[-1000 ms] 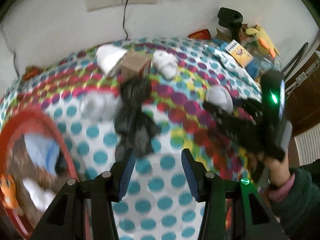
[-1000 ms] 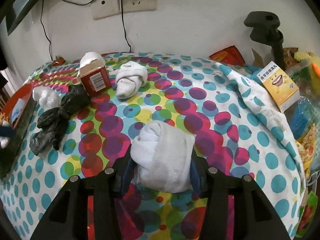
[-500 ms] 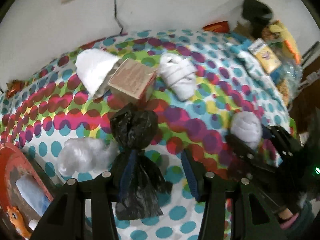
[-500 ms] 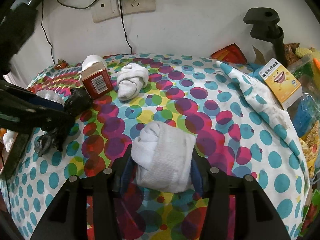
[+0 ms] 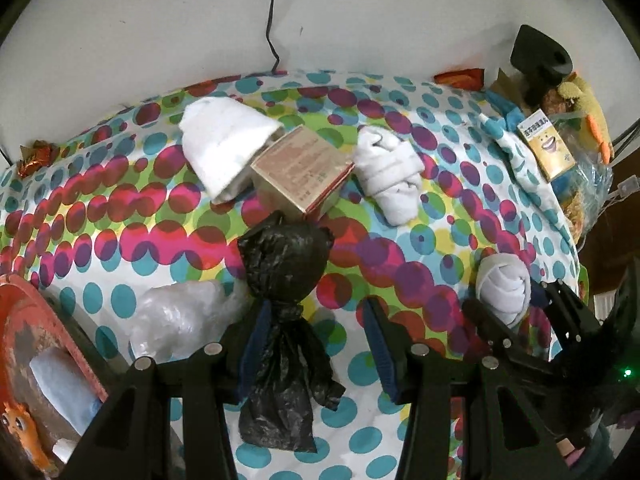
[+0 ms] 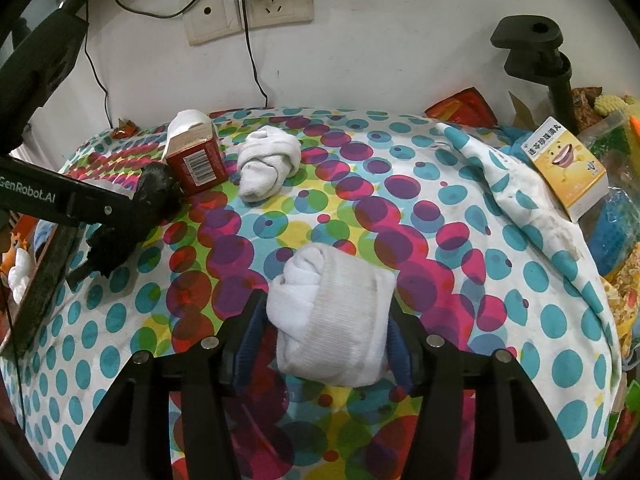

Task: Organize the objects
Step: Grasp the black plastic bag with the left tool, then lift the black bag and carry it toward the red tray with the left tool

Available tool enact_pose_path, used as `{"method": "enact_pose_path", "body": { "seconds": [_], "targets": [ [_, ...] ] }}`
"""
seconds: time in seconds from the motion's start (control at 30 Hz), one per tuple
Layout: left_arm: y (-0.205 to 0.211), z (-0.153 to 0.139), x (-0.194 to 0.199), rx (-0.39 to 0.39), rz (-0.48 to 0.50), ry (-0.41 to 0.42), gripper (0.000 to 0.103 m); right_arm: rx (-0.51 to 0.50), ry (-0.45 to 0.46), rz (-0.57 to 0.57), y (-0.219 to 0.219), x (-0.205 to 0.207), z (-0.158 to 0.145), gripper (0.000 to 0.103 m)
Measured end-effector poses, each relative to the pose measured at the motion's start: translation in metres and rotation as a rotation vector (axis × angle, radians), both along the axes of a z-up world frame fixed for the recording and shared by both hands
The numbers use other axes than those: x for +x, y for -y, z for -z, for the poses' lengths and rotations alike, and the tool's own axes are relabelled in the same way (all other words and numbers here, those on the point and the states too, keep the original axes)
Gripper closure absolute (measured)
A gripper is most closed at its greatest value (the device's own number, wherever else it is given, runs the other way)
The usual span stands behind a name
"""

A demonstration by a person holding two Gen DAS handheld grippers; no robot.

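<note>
A tied black plastic bag [image 5: 284, 276] lies on the polka-dot tablecloth [image 5: 160, 208]. My left gripper [image 5: 318, 344] is open and points down over it. The bag's lower half sits between the blue pads, against the left one. A rolled white sock [image 6: 332, 316] rests on the cloth between the fingers of my right gripper [image 6: 324, 340]. Its jaws are opening, and a slim gap shows at the left pad. The left wrist view shows that same sock [image 5: 504, 288] and the right gripper [image 5: 514, 300] at the far right.
A red-brown box [image 5: 300, 176] stands behind the bag, between a folded white cloth [image 5: 224, 140] and another rolled sock [image 5: 388, 176]. A clear plastic wad [image 5: 180, 316] lies left of the bag. A red tray [image 5: 24, 312] holds toys. A yellow box [image 6: 568, 168] and a black clamp [image 6: 532, 52] are at the right.
My left gripper has travelled over the cloth to the black bag, which now sits between its fingers. The right gripper's jaws have widened slightly around the sock.
</note>
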State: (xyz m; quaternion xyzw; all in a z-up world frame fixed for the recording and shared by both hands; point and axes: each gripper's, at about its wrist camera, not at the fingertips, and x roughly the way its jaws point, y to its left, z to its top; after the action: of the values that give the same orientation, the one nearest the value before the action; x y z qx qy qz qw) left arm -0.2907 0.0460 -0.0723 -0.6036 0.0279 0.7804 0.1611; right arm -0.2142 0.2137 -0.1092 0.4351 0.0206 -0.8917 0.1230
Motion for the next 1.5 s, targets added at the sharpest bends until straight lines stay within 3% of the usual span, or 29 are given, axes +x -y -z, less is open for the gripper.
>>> {"method": "enact_pose_path", "body": {
  "seconds": [0.37,0.57,0.87,0.93,0.97,1.07,1.5],
  "targets": [
    [0.000,-0.001,0.005,-0.048,0.012,-0.018,0.054,0.003,0.000,-0.001,0.001,0.000,0.000,0.047],
    [0.013,0.011,-0.005,-0.057,-0.069,0.025,0.054,-0.001,0.000,0.000,0.002,-0.001,0.001,0.047],
    [-0.003,0.023,-0.007,-0.100,-0.062,0.012,0.054,-0.002,0.001,-0.001,0.002,-0.001,0.001,0.046],
    [-0.008,0.023,-0.004,-0.099,-0.037,0.006,0.058,-0.004,0.001,-0.001,0.002,-0.001,0.001,0.046],
    [-0.010,0.023,-0.003,-0.109,-0.029,-0.002,0.071,-0.004,0.001,-0.001,0.002,-0.001,0.001,0.046],
    [-0.015,0.023,0.000,-0.114,-0.013,-0.007,0.080,0.000,0.001,-0.001,0.002,-0.001,0.000,0.046],
    [-0.017,0.013,0.032,-0.129,-0.021,-0.046,0.080,0.034,0.000,-0.002,0.007,-0.003,-0.001,0.046]
  ]
}}
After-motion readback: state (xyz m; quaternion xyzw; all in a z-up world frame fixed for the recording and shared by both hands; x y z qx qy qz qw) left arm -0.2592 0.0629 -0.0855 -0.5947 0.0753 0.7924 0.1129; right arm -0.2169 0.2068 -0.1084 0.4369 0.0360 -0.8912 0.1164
